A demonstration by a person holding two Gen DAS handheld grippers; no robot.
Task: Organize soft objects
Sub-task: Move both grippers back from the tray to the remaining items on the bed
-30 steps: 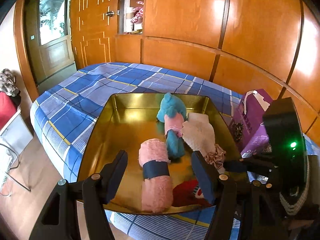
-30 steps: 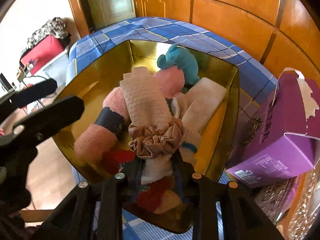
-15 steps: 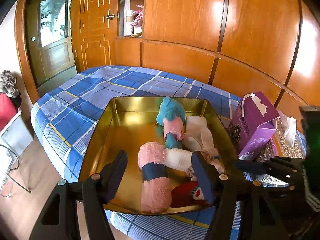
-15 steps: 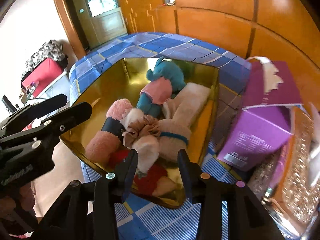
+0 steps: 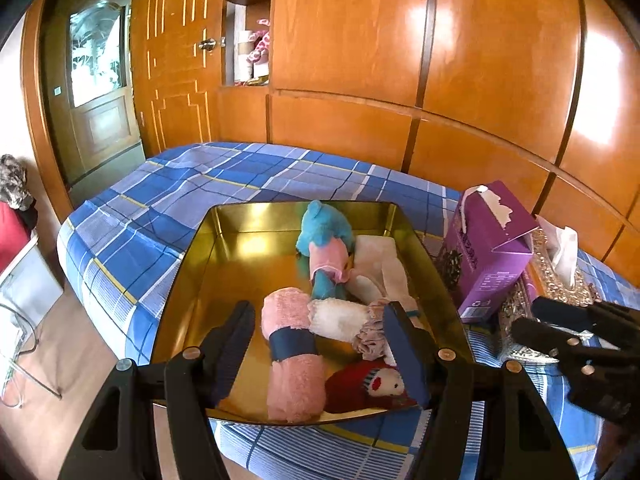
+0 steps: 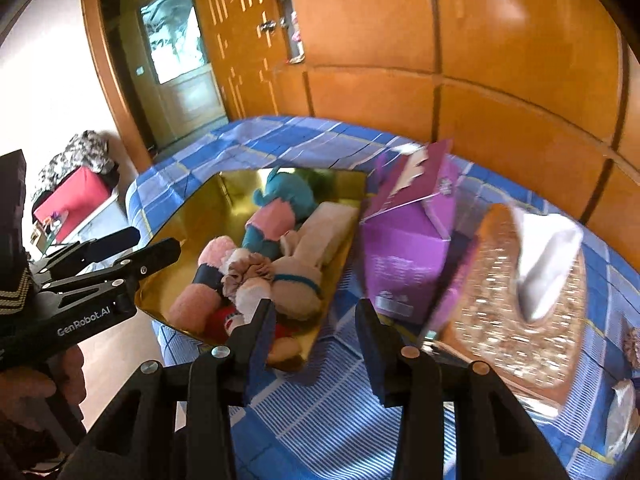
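From the left wrist camera, the left gripper [image 5: 320,344] hovers with its fingers spread and grasping nothing over the near edge of a gold tray [image 5: 192,276] on a blue plaid bed [image 5: 168,200]; the tray holds a pink rolled towel [image 5: 294,352], a teal plush toy [image 5: 326,240], a white towel [image 5: 380,264], a beige scrunchie [image 5: 370,334] and a red plush [image 5: 366,384]. From the right wrist camera, the right gripper [image 6: 314,338] is released and empty above the bedspread between the tray and a purple tissue box [image 6: 408,236], with a glittery tissue box [image 6: 516,304] to the right.
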